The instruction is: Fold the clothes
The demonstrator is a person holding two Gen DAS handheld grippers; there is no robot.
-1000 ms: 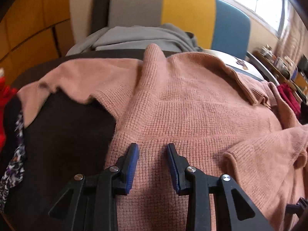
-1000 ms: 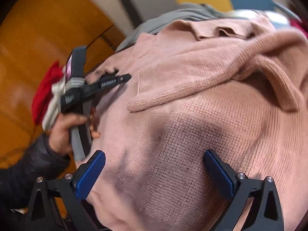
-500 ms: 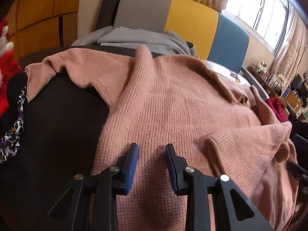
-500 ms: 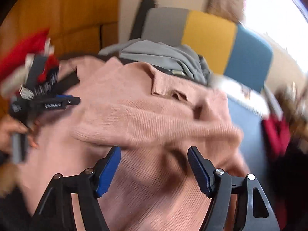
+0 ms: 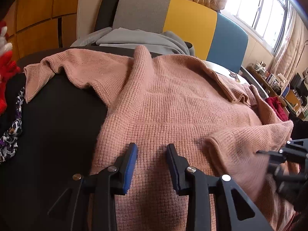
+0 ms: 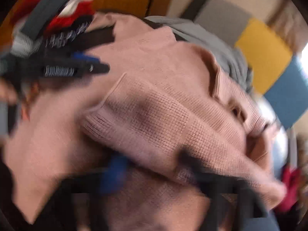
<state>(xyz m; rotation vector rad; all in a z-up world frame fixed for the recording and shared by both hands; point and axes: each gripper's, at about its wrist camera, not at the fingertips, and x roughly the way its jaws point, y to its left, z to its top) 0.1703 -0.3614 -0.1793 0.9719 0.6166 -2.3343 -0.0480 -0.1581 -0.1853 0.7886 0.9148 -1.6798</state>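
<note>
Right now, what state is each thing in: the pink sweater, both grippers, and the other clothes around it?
pink sweater: spread over the dark surface, one sleeve folded across its body, the other lying out flat.
left gripper: open, fingers over the sweater's hem, gripping nothing.
right gripper: blurred by motion, jaw state unclear, at the folded sleeve.
grey garment: rumpled, unfolded, behind the sweater.
red garment: bunched at the edge.

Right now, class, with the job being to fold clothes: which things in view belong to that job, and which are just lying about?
Belongs to the job:
pink knit sweater
left gripper
right gripper, blurred

Just lying about:
grey garment
red clothing
patterned cloth
striped sofa back
</note>
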